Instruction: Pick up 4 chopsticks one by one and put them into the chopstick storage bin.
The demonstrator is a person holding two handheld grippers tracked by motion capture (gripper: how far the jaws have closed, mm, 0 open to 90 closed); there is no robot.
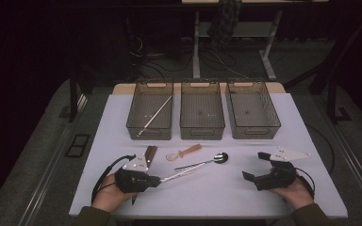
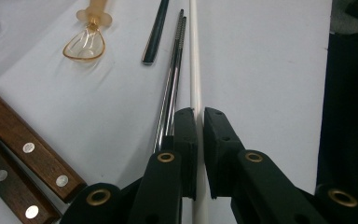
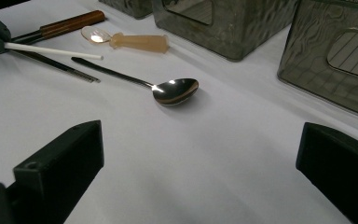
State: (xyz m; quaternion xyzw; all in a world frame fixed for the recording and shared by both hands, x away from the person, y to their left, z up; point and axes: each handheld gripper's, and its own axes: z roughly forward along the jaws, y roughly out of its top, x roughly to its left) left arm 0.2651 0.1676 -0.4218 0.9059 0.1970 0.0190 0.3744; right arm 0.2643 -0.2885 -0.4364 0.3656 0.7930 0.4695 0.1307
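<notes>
My left gripper (image 1: 158, 180) (image 2: 199, 114) is shut on a thin white chopstick (image 2: 195, 56) (image 3: 51, 50), which runs forward from the jaws low over the white table (image 1: 207, 193). A pair of metal chopsticks (image 2: 170, 93) lies right beside it on the left. Further off lie a metal spoon (image 1: 220, 157) (image 3: 175, 89) and an amber plastic spoon (image 1: 184, 152) (image 2: 86, 44) (image 3: 130, 41). At the table's right my right gripper (image 1: 256, 165) (image 3: 200, 140) stands open, with nothing between its jaws, pointing toward the metal spoon.
Three see-through brown bins stand in a row at the back: the left bin (image 1: 149, 127) holds another white chopstick (image 1: 154, 115), and the middle bin (image 1: 202, 129) and right bin (image 1: 253, 129) look bare. Wooden-handled knives (image 2: 28, 149) (image 1: 150, 153) lie by my left gripper.
</notes>
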